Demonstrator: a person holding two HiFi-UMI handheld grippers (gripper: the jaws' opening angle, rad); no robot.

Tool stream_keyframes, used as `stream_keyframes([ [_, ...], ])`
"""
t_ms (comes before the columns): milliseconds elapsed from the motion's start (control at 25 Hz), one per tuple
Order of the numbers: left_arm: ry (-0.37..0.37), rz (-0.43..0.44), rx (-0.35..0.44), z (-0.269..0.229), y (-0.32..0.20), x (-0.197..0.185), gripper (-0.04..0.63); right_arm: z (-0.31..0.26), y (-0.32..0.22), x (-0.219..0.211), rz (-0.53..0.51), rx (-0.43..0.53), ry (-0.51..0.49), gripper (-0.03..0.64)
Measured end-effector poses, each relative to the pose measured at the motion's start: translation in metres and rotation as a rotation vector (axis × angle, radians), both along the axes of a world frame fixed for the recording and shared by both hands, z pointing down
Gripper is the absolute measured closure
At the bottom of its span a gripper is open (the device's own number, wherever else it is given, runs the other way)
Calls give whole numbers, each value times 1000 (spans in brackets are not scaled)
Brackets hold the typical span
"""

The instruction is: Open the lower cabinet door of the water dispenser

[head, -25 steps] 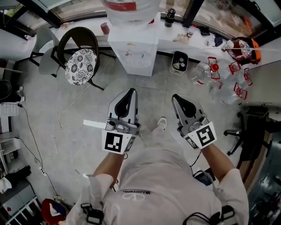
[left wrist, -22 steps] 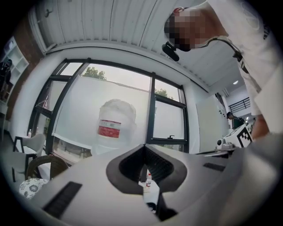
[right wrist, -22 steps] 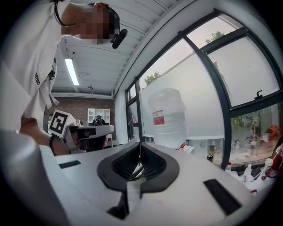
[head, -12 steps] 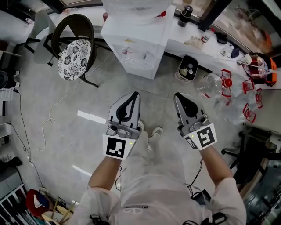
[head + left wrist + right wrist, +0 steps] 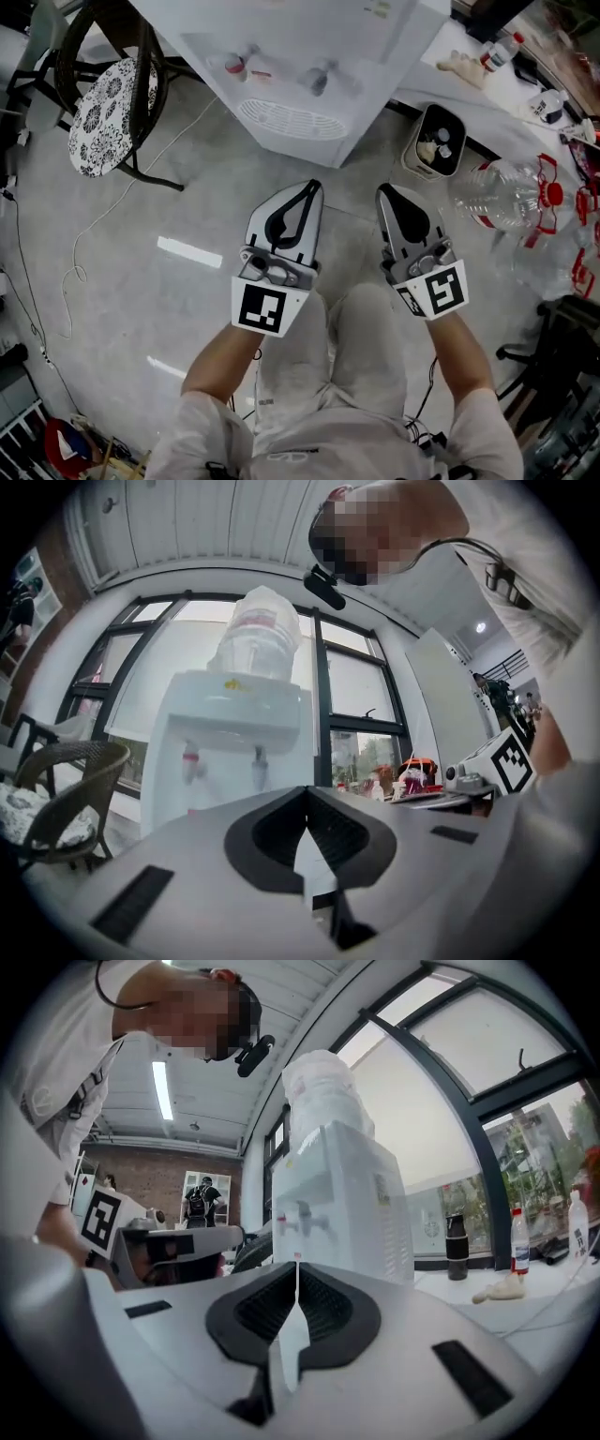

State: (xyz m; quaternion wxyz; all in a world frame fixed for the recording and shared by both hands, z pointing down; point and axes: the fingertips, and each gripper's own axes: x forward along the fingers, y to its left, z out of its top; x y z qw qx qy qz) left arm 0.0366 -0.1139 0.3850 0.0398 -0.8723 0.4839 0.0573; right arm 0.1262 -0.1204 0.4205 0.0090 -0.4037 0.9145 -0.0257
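Observation:
The white water dispenser (image 5: pixel 309 56) stands just ahead of me, seen from above, with a red and a blue tap over its drip grille (image 5: pixel 295 120). Its lower cabinet door is out of sight in the head view. In the left gripper view my own jaws cover the lower front of the dispenser (image 5: pixel 230 752). A big water bottle (image 5: pixel 258 635) sits on top. My left gripper (image 5: pixel 312 186) (image 5: pixel 305 789) and right gripper (image 5: pixel 385 190) (image 5: pixel 297 1262) hover side by side short of the dispenser (image 5: pixel 337 1213), both shut and empty.
A dark chair with a patterned cushion (image 5: pixel 103 103) stands left of the dispenser. A small bin (image 5: pixel 436 141) and clear empty water bottles (image 5: pixel 511 197) lie to its right. A cable (image 5: pixel 84 234) trails over the grey floor at left. An office chair base (image 5: pixel 562 347) is at far right.
Both grippers and my head have dropped low and closer to the dispenser, which now fills the top of the head view. The jaws stayed shut.

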Motion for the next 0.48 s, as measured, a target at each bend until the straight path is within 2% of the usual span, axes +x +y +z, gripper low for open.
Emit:
stream_keyframes([
  [320, -6, 78, 19, 117, -44, 26, 591, 121, -46, -3, 29, 26, -6, 600],
  [480, 12, 83, 3, 158, -59, 36, 591, 167, -65, 5, 55, -18, -45, 600],
])
